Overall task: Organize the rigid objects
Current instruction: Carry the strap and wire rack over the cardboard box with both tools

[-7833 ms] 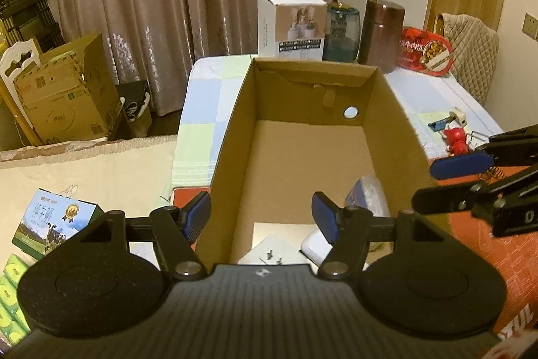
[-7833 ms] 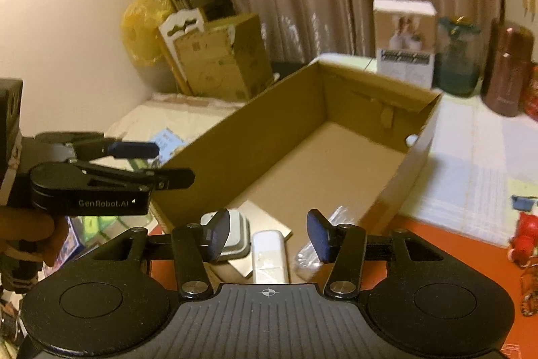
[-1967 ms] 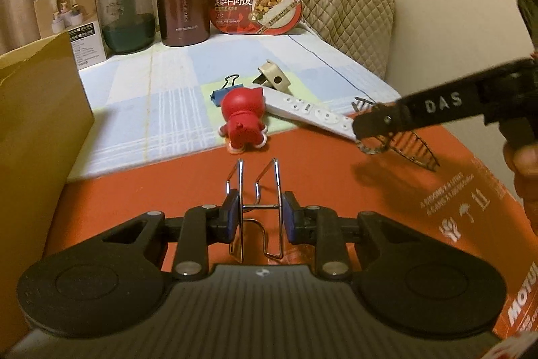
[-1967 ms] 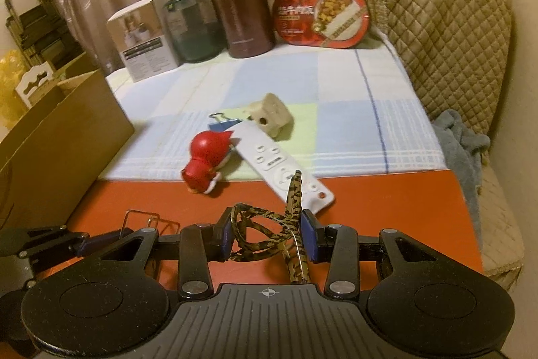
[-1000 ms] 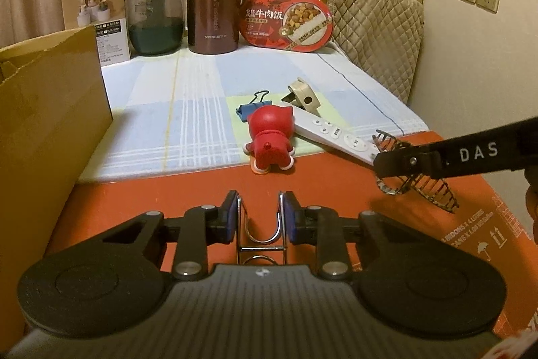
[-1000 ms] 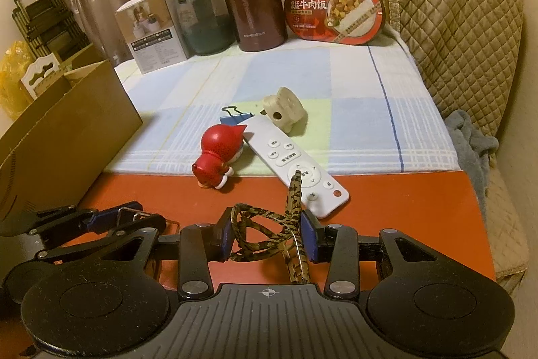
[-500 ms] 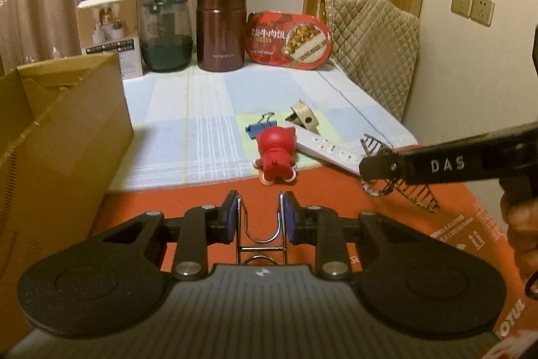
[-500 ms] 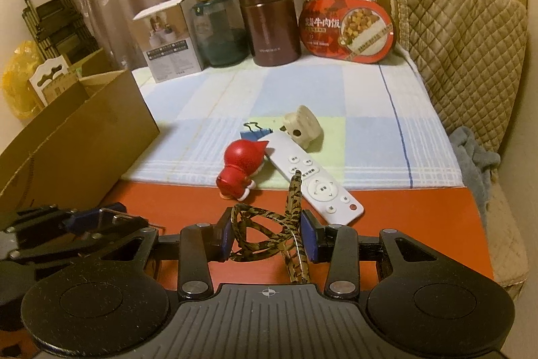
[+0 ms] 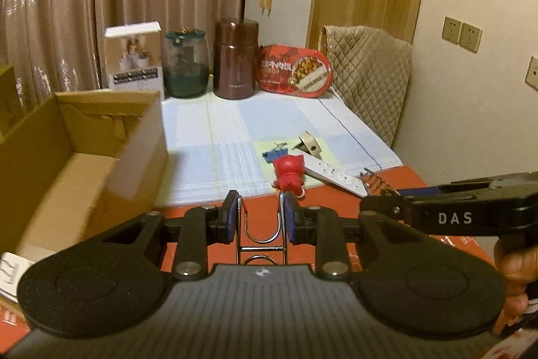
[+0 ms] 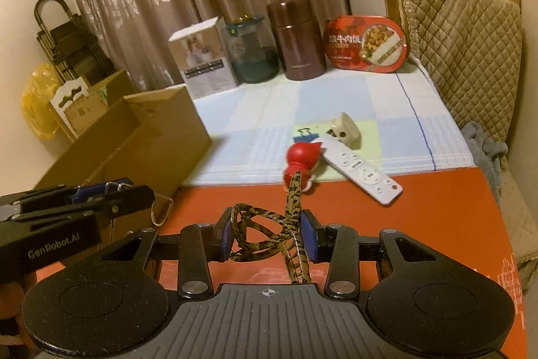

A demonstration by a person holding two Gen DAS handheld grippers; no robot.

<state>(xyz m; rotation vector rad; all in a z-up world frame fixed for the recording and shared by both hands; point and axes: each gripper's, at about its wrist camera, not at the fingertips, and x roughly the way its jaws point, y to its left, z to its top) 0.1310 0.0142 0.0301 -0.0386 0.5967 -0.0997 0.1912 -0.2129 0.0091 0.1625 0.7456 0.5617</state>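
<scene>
Left wrist view: left tongs (image 9: 259, 217) clamped narrow on a bent wire rack (image 9: 260, 236), its 2 upright rods pinned between the blue pads. Open cardboard box (image 9: 79, 150) ahead-left of the tongs, something white lying at its near end. Ahead on the counter (image 9: 215, 143): red figurine (image 9: 290, 172), blue binder clip (image 9: 275, 153), white remote (image 9: 333, 174), beige plug (image 9: 310, 143), grouped close together. Right tongs (image 9: 383, 195) enter from the right, holding something mottled, held by a hand (image 9: 516, 268).

Right wrist view: right tongs (image 10: 267, 236) closed narrow on a mottled brown-yellow hair clip (image 10: 269, 229), 1 prong sticking forward toward the figurine (image 10: 301, 162). Remote (image 10: 359, 169) ahead-right, touching the figurine. Left tongs (image 10: 116, 189) at left, beside the box (image 10: 134, 140), wire showing between the pads. Far end of the counter: white carton (image 10: 205, 59), green jar (image 10: 250, 49), brown flask (image 10: 299, 39), red meal tray (image 10: 366, 44).
</scene>
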